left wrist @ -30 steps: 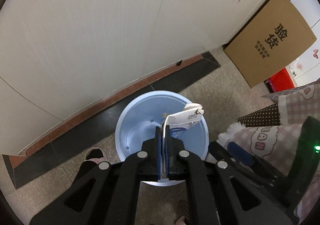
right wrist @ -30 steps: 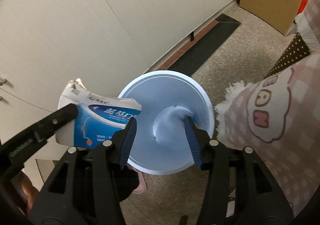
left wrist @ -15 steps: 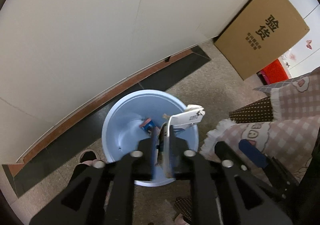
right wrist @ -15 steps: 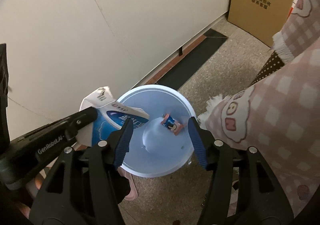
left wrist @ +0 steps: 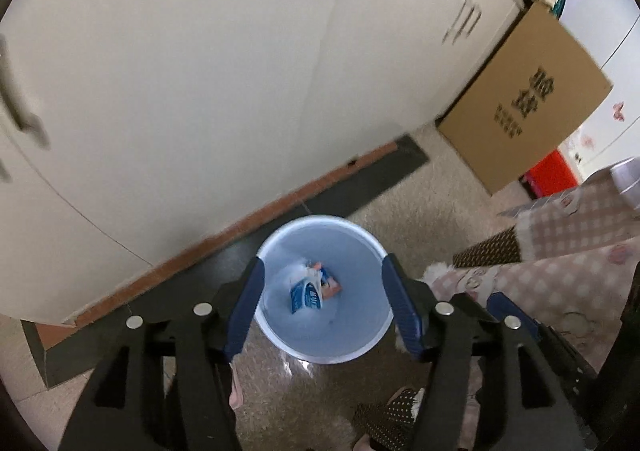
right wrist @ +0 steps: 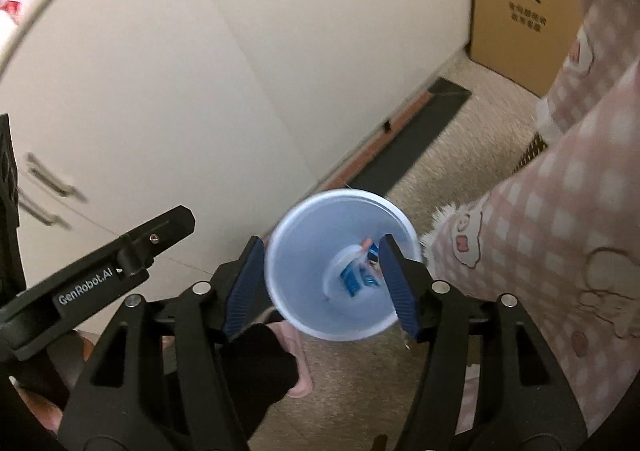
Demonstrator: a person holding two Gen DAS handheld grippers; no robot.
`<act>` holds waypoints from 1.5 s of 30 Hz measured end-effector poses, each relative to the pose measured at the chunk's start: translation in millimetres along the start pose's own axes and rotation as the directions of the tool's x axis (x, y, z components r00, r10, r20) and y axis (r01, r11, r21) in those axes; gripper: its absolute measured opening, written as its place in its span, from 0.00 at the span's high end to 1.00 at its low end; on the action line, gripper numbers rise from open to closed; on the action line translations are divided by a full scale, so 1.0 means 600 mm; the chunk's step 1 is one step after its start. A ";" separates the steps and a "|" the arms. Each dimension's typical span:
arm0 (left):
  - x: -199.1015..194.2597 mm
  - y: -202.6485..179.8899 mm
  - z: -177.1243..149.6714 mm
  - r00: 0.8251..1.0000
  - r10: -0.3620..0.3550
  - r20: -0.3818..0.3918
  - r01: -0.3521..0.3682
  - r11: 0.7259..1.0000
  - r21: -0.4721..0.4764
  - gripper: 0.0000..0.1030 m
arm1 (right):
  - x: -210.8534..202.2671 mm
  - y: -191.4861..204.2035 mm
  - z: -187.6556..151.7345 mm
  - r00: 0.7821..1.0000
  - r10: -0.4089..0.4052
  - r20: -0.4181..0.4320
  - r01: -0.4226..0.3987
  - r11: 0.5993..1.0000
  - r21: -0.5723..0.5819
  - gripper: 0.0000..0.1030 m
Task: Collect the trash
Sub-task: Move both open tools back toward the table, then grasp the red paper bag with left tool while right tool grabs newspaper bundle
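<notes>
Leaning cardboard box (left wrist: pixel 528 99), cabinet doors (left wrist: pixel 200 71), bin (left wrist: pixel 280 335) between

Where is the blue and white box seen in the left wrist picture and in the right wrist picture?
Left wrist: the box lies at the bottom of the bin, low in the picture's centre.
Right wrist: the box lies in the bin, right of centre, beside the right finger's pad.
Shared landmark: the carton with black print, upper right.
</notes>
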State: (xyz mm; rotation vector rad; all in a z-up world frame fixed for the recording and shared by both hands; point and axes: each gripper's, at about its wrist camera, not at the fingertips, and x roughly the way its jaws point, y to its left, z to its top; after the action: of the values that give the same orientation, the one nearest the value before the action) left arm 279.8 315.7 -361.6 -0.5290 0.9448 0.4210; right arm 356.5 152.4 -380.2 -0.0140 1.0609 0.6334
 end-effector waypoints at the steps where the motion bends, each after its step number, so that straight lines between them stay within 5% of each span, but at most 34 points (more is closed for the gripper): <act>1: -0.024 0.001 0.003 1.000 0.004 0.027 -0.004 1.000 -0.005 0.40 | -0.019 0.011 0.004 1.000 0.014 0.017 -0.013 1.000 -0.009 0.42; 7: -0.171 0.003 0.020 0.985 -0.028 0.170 0.043 0.996 -0.084 0.37 | -0.179 0.082 0.022 0.972 0.063 0.225 -0.041 0.994 -0.099 0.42; 13: -0.312 -0.076 0.015 0.942 -0.098 0.321 0.104 0.995 -0.001 0.33 | -0.343 0.074 0.023 0.910 0.076 0.408 -0.046 0.996 -0.083 0.41; 17: -0.373 -0.163 0.001 0.918 -0.146 0.368 0.118 0.988 0.099 0.31 | -0.442 0.022 0.014 0.872 0.015 0.489 -0.007 1.000 -0.019 0.38; 23: -0.406 -0.313 -0.046 0.910 -0.276 0.308 0.202 0.946 0.253 0.31 | -0.545 -0.090 -0.019 0.840 -0.078 0.538 0.032 0.995 0.094 0.37; 33: -0.393 -0.554 -0.153 0.898 -0.417 0.143 0.285 0.797 0.533 0.30 | -0.657 -0.313 -0.090 0.789 -0.356 0.501 0.185 0.915 0.359 0.36; 42: -0.341 -0.643 -0.195 0.928 -0.355 0.109 0.222 0.766 0.603 0.31 | -0.674 -0.423 -0.121 0.800 -0.412 0.435 0.195 0.866 0.461 0.34; 45: -0.324 -0.662 -0.193 0.940 -0.328 0.093 0.202 0.756 0.623 0.41 | -0.673 -0.427 -0.119 0.802 -0.423 0.421 0.215 0.863 0.457 0.32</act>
State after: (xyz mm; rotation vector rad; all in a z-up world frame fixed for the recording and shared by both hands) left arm 324.3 -90.9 -157.1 -0.0204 0.7395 -0.1054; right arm 291.9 -273.2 -160.0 0.3012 0.6219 0.0802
